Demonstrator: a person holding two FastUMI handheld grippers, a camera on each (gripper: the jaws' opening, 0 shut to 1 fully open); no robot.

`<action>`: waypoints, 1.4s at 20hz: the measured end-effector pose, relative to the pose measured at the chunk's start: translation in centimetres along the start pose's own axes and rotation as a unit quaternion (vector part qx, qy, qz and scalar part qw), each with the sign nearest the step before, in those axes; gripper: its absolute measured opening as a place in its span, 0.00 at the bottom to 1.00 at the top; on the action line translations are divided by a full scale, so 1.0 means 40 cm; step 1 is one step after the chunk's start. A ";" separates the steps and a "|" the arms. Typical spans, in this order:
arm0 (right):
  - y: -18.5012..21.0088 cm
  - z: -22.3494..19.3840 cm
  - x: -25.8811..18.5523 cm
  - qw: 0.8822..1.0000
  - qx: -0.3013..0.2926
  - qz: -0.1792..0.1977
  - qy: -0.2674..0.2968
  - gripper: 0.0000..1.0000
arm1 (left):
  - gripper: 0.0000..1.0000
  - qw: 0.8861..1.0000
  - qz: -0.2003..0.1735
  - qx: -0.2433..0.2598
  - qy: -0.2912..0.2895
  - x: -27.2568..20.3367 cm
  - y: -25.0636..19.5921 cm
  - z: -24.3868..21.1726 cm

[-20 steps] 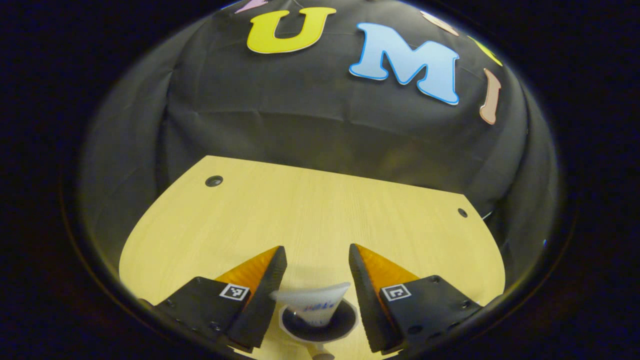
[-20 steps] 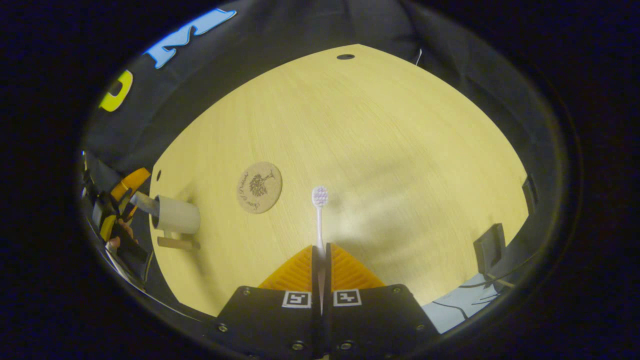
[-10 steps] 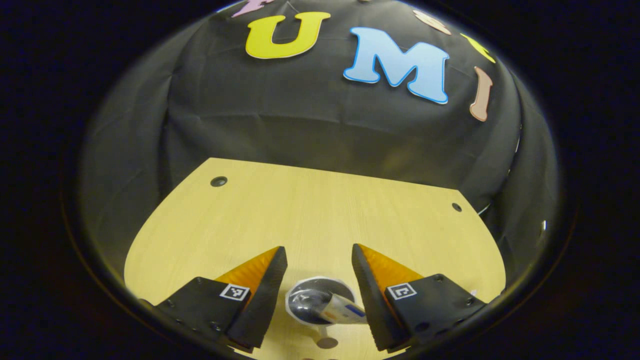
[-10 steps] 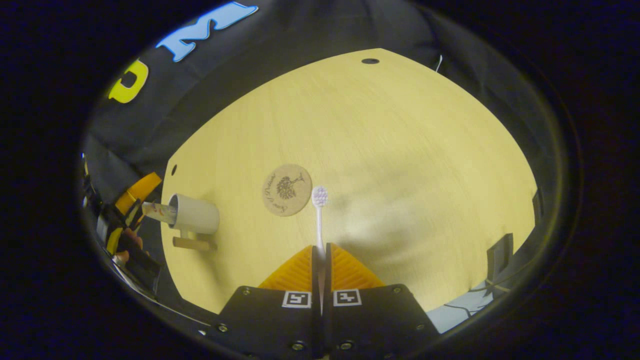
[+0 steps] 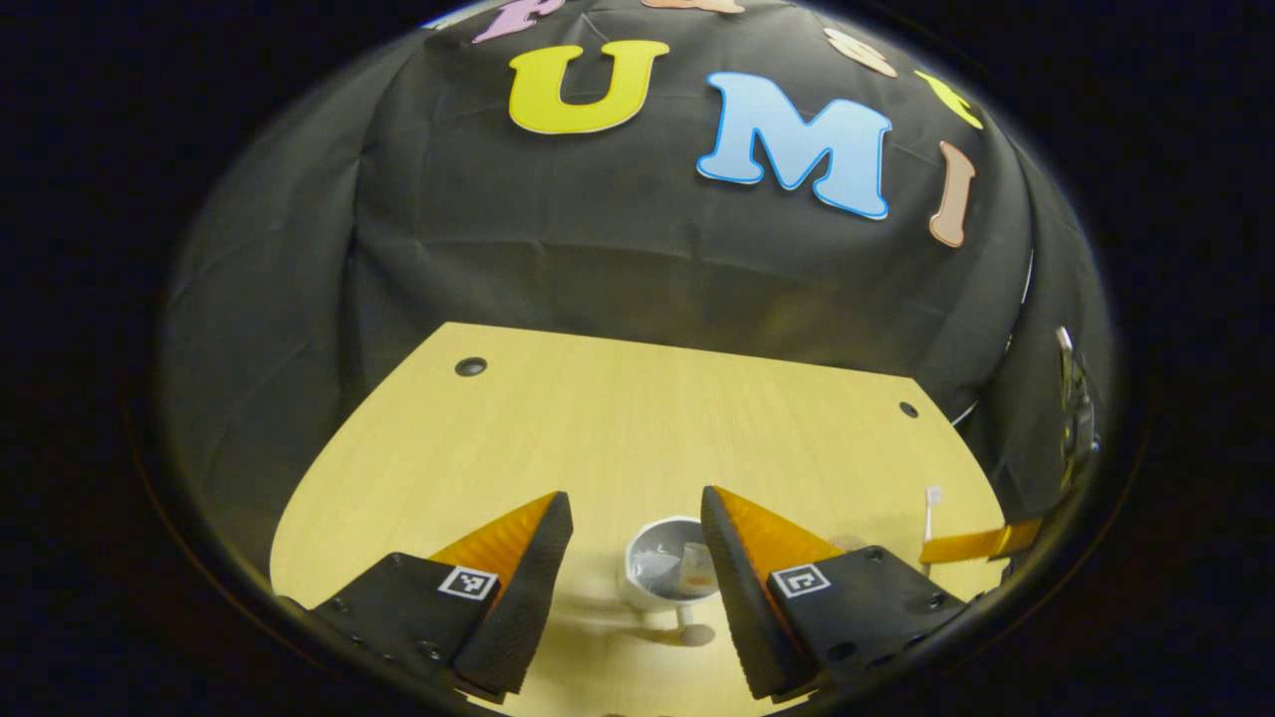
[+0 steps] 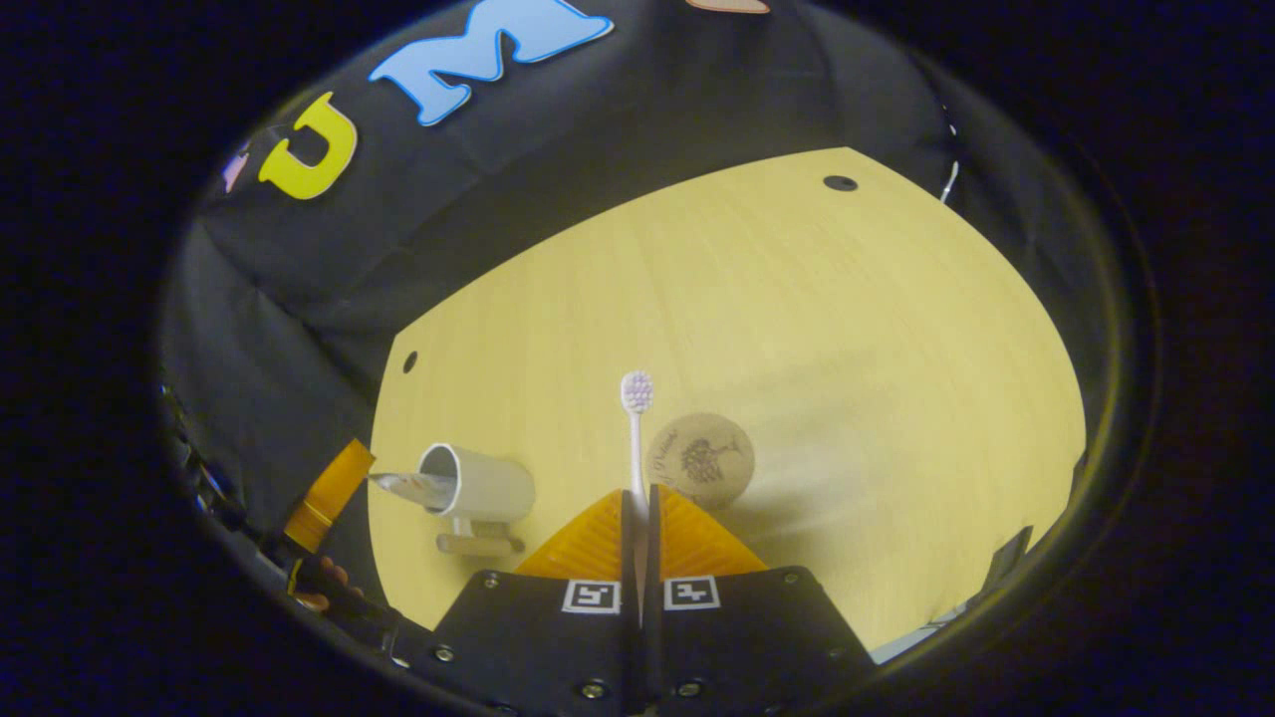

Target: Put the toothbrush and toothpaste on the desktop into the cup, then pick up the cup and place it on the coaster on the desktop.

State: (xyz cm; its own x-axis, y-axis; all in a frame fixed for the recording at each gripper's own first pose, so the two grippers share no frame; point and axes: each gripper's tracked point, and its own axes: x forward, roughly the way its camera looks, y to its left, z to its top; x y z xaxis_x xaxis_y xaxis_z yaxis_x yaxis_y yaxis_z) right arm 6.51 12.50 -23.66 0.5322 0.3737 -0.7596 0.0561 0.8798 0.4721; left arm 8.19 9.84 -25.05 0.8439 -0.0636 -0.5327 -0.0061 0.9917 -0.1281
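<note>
Below my left gripper (image 5: 628,543), spread wide, the white cup (image 5: 669,573) holds the toothpaste (image 6: 403,485). My right gripper (image 6: 637,508) clamps the toothbrush (image 6: 636,428) (head forward) near the coaster (image 6: 699,460). Risk: a low approach strikes the rim, tipping the cup.
</note>
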 end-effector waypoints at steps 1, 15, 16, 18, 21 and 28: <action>0.034 0.020 0.012 1.000 -0.002 0.009 -0.006 0.02 | 0.85 1.000 0.001 -0.002 -0.003 -0.017 0.009 0.006; 0.371 0.207 0.148 0.992 -0.026 0.070 -0.100 0.02 | 0.83 0.996 0.079 -0.033 -0.018 -0.234 0.277 0.000; 0.381 0.213 0.160 0.991 -0.030 0.071 -0.109 0.02 | 0.83 0.995 0.088 -0.040 -0.017 -0.245 0.291 -0.005; 0.395 0.210 0.185 0.989 -0.036 0.071 -0.121 0.02 | 0.83 0.993 0.102 -0.051 -0.012 -0.254 0.332 -0.017; 0.430 0.199 0.195 0.985 -0.051 0.090 -0.141 0.02 | 0.82 0.992 0.117 -0.057 -0.007 -0.266 0.369 -0.029; 0.474 0.139 0.231 0.975 -0.071 0.132 -0.162 0.02 | 0.82 0.991 0.118 -0.070 -0.004 -0.277 0.372 -0.041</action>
State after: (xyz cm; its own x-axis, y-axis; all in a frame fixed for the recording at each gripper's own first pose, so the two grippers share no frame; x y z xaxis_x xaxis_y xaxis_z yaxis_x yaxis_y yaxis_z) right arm 17.21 31.01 -19.23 0.7528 0.4997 -0.4285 -0.2239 0.8065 0.5472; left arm -2.13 25.13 -22.41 0.8144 0.1699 -0.5549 -0.2776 0.9537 -0.1154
